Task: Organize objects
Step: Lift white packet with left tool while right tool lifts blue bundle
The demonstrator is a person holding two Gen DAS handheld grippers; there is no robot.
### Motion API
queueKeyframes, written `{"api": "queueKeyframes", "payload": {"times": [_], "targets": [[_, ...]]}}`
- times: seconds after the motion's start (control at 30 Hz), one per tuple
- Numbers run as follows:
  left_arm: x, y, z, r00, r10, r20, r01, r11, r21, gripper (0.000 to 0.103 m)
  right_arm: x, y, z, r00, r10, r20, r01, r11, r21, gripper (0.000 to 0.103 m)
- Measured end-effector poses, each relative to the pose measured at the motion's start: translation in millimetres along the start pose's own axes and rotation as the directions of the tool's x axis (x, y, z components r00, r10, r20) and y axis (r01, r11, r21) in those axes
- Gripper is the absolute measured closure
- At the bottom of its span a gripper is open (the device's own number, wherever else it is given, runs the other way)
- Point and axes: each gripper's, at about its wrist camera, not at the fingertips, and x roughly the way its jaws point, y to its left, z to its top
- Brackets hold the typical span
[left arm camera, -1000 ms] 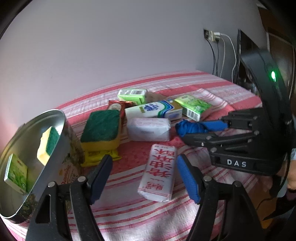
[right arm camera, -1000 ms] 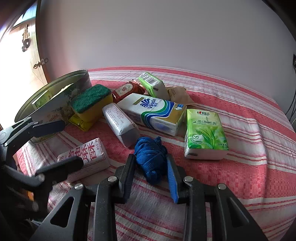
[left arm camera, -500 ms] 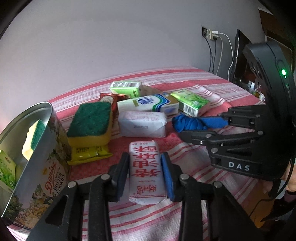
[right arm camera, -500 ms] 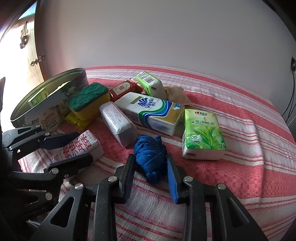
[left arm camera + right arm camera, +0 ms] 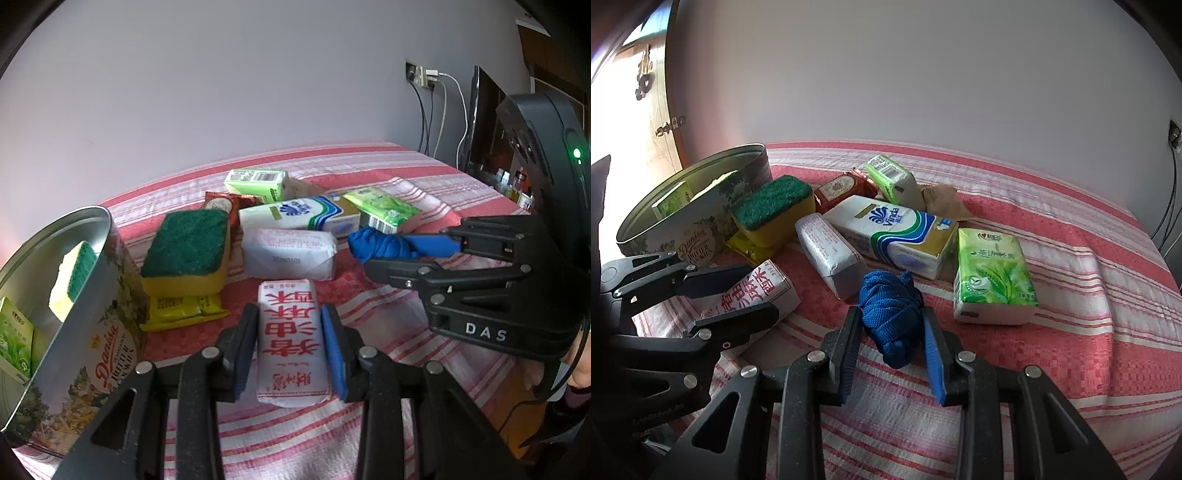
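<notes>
Here the left gripper [image 5: 290, 345] clamps the red-lettered packet [image 5: 291, 339], tin rim [image 5: 55, 229] alongside.

Domestic room, a home. Evidence: a red-and-white striped cloth [image 5: 1052, 280] spread under household goods, namely tissue packs [image 5: 993, 277], a scouring sponge [image 5: 184, 243] and a biscuit tin [image 5: 92, 332]; a wall socket [image 5: 421, 75] with chargers plugged in.

The left hand-held gripper [image 5: 290, 341] points forward and downward, its two blue-padded fingers [image 5: 334, 349] pressed against the long sides of a white packet with red characters [image 5: 290, 332]; its jaws have just been closing onto it. The right hand-held gripper [image 5: 892, 334] angles downward likewise, its pads clamped on a blue cloth bundle [image 5: 892, 315].
</notes>
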Motion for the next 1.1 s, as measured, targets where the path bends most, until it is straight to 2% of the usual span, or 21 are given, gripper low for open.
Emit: {"api": "queueKeyframes", "payload": {"times": [0.3, 0.57, 0.73, 0.87, 1.0, 1.1], "targets": [[-3.8, 1.7, -0.2, 0.999, 0.010, 0.033, -0.010, 1.000, -0.012, 0.069, -6.5, 0.2, -0.9, 0.999, -0.006, 0.038, 0.006, 1.000, 0.004, 0.068], [-27.0, 4.3, 3.1, 0.993, -0.003, 0.116, 0.007, 0.999, -0.034, 0.070, -17.1, 0.6, -4.1, 0.995, -0.016, 0.100, 0.015, 1.000, 0.012, 0.068], [-41.8, 12.3, 6.9, 0.987, -0.017, 0.161, 0.030, 0.997, -0.076, 0.070, -22.5, 2.5, -5.1, 0.989, -0.026, 0.145, 0.026, 1.000, 0.005, 0.068], [-50.8, 19.0, 10.7, 0.984, -0.011, 0.178, 0.030, 0.994, -0.105, 0.070, -25.8, 2.2, -6.0, 0.987, -0.028, 0.161, 0.026, 1.000, 0.013, 0.068], [-61.4, 33.7, 18.1, 0.983, -0.033, 0.180, 0.063, 0.985, -0.161, 0.070, -27.9, 0.7, -5.8, 0.984, -0.024, 0.179, 0.020, 1.000, 0.020, 0.068], [-70.2, 44.6, 25.1, 0.984, 0.001, 0.176, 0.031, 0.982, -0.184, 0.070, -28.3, 3.2, -4.2, 0.982, -0.029, 0.187, 0.025, 0.999, 0.022, 0.068]]}}
